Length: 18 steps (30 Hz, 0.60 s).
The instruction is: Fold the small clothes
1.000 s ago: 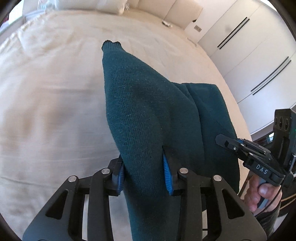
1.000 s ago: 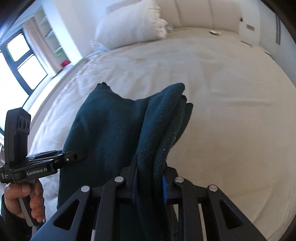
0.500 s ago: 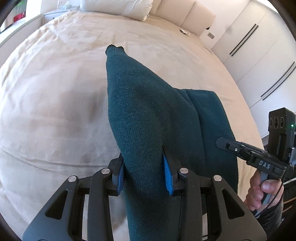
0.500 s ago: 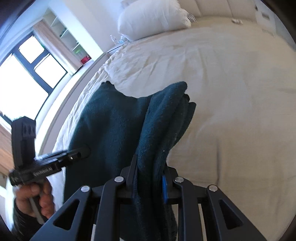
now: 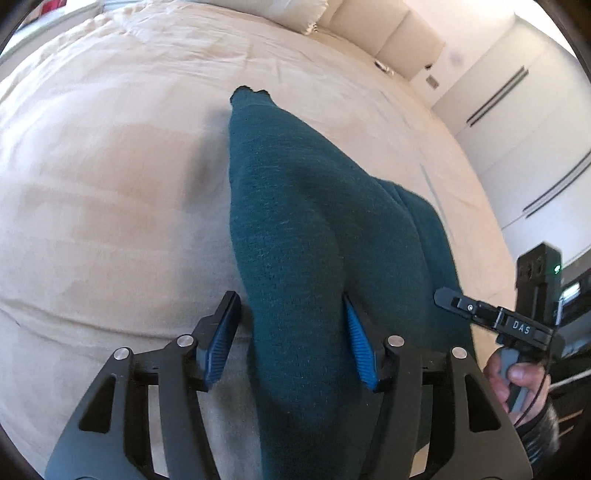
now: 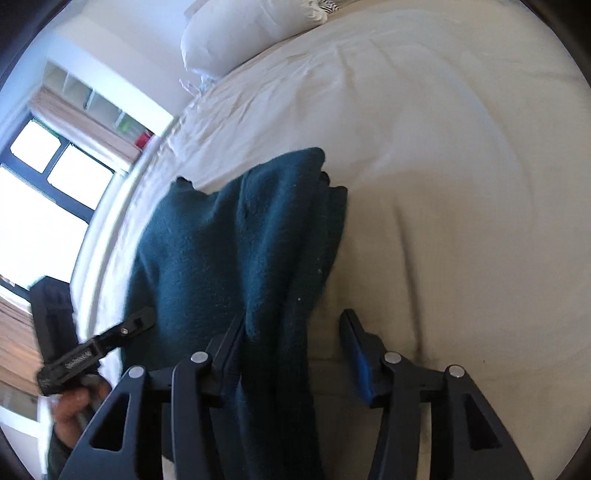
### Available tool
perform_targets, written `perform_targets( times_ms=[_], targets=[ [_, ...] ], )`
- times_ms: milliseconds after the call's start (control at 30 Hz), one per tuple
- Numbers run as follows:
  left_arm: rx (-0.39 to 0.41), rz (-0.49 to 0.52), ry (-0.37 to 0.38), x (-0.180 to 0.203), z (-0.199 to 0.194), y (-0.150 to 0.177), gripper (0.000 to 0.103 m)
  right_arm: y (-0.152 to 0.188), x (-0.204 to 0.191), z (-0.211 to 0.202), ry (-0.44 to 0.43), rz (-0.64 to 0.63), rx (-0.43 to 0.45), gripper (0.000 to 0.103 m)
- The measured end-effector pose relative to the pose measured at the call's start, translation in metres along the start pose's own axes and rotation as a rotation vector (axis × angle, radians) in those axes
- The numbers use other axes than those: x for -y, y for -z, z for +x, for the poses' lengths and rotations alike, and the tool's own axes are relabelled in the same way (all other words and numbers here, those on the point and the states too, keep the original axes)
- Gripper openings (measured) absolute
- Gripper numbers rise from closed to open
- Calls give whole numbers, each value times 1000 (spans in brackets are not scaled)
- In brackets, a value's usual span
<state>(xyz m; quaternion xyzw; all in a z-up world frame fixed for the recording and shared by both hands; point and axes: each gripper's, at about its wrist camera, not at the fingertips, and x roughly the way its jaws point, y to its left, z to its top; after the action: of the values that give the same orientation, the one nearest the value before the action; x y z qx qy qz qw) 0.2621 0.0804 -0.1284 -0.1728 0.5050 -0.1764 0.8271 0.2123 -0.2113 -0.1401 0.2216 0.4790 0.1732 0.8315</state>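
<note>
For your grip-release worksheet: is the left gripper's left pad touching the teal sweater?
Apart: the left wrist view shows bedsheet between the left pad and the teal sweater.

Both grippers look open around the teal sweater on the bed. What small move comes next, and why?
Probably draw both grippers straight back. The left gripper and right gripper stand open, the folded teal sweater lying slack between their pads on the bed, unclamped. Retreating along the fingers should avoid snagging the knit and spoiling the fold.

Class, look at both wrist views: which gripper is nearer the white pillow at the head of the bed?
Hard to settle. The left gripper and right gripper sit side by side at the teal sweater, both far from the pillow.
</note>
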Motion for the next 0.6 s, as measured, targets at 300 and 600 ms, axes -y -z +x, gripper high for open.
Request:
perform_targets(
  times_ms=[300, 600],
  targets=[
    [200, 163, -172, 48, -55, 20, 55, 16, -28, -69, -34, -32, 147, 57],
    [108, 174, -236, 43, -9, 48, 60, 49, -40, -25, -29, -127, 24, 45]
  ],
)
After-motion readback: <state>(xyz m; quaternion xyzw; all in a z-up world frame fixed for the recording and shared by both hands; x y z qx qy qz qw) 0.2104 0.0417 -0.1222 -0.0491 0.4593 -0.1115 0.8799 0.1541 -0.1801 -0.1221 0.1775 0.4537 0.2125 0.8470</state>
